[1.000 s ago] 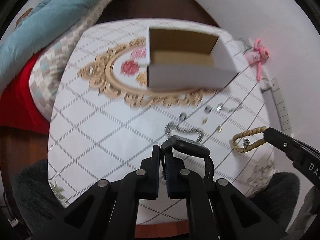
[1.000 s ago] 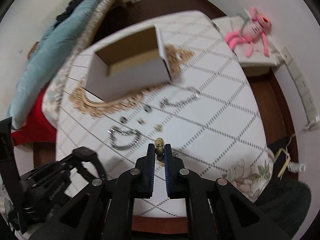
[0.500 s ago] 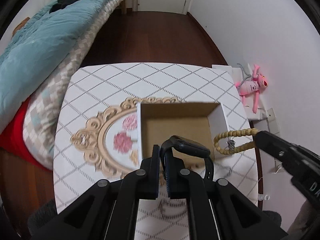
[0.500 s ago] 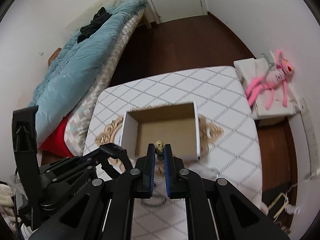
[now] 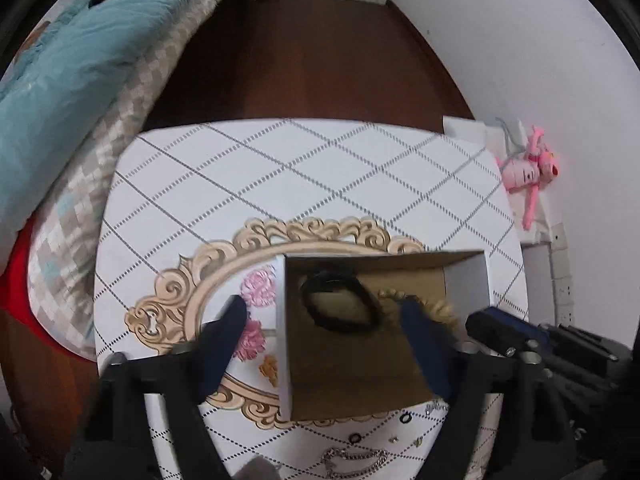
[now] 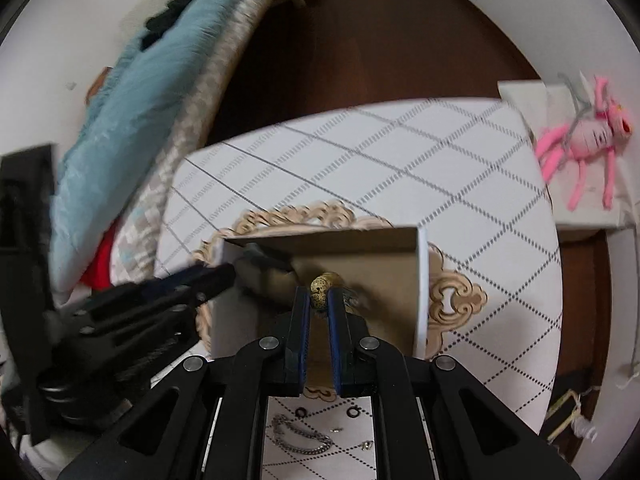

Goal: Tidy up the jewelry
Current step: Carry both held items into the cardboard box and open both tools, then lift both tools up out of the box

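Observation:
An open cardboard box point(image 5: 466, 280) stands on the patterned table; it also shows in the right wrist view point(image 6: 421, 280). A black watch point(image 5: 340, 306) lies loose inside the box. My left gripper point(image 5: 320, 320) is open wide above the box, its fingers either side of the watch. My right gripper point(image 6: 318, 304) is over the box and shut on a beaded bracelet point(image 6: 323, 286), whose tan beads point(image 5: 436, 308) show in the left wrist view.
On the table point(image 5: 280, 168) in front of the box lie a silver chain point(image 6: 300, 438), small rings point(image 6: 352, 412) and earrings point(image 5: 394, 438). A bed with a blue quilt point(image 5: 60, 60) is at the left. A pink plush toy point(image 6: 580, 140) lies at the right.
Both grippers moved forward over the box. My left gripper opened and let the black watch drop into the box. My right gripper still holds the bracelet.

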`<state>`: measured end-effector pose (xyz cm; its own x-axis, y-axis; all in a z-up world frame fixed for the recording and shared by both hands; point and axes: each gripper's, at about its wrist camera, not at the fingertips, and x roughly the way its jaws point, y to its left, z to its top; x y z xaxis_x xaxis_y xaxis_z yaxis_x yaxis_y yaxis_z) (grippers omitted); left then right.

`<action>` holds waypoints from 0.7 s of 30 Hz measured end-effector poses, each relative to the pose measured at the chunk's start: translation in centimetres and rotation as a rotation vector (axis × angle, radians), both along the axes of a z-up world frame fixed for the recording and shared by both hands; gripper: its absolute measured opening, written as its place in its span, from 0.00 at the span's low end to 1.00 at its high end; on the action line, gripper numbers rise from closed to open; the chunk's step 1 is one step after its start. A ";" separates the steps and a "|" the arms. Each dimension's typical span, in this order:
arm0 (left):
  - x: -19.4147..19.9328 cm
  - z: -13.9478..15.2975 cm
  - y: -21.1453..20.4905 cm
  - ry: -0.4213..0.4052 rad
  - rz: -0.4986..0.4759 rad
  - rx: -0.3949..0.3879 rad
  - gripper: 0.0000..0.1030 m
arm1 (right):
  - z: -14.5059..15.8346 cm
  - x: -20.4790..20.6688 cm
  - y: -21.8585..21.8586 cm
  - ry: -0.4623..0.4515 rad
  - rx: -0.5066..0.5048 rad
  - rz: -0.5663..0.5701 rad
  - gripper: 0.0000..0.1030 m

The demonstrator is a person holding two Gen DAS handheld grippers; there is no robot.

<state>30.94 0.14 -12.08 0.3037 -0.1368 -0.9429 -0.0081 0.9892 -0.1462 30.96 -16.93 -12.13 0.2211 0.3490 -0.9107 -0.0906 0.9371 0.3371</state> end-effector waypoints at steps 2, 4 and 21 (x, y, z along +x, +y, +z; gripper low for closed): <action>0.0 0.2 0.3 0.001 0.003 0.025 0.80 | -0.4 -0.2 -0.5 0.005 -0.035 -0.015 0.29; -0.3 0.5 0.6 -0.016 0.013 0.053 0.90 | -0.3 -0.6 -0.9 -0.010 -0.059 -0.025 0.45; -5.3 -1.5 1.4 -0.098 0.059 0.159 1.00 | -2.5 -5.1 -0.4 -0.106 -0.416 -0.033 0.98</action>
